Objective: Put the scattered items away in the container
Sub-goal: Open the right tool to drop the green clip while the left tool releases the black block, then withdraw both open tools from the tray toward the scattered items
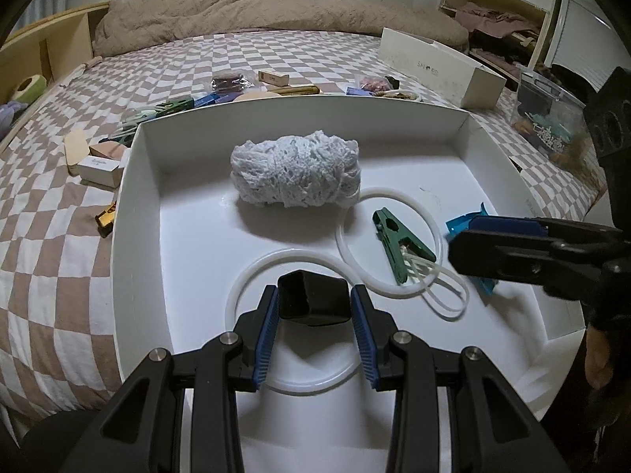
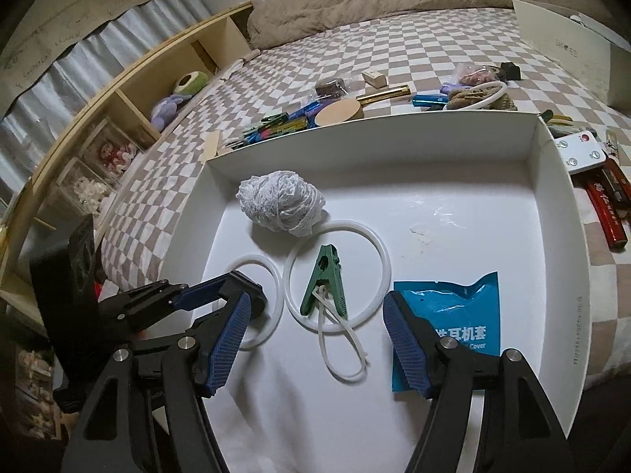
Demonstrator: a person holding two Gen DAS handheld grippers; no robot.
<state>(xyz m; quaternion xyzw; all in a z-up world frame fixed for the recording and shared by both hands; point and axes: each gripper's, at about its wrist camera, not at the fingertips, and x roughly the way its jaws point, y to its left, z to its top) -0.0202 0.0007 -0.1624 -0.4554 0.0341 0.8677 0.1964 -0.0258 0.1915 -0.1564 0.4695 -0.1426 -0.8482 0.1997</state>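
A white container (image 1: 130, 181) (image 2: 374, 146) lies on the checkered bed. In it are a white lace roll (image 1: 295, 173) (image 2: 282, 201), a green clip (image 1: 398, 244) (image 2: 323, 283) with thin white loops, two white rings (image 2: 378, 248) and a blue packet (image 2: 465, 315). My left gripper (image 1: 313, 295) is shut on a small black box (image 1: 311, 307) just above the container's near part. My right gripper (image 2: 317, 297) hangs open over the clip and the packet, its pads touching nothing. It also shows at the right of the left wrist view (image 1: 461, 236).
Scattered items (image 1: 221, 98) (image 2: 343, 110) lie on the bed behind the container: batteries, clips, small boxes, a wooden disc. A remote (image 2: 583, 153) and red sticks (image 2: 607, 209) lie to its right. A long white box (image 1: 441, 67) and a clear bin (image 1: 548, 118) stand far right.
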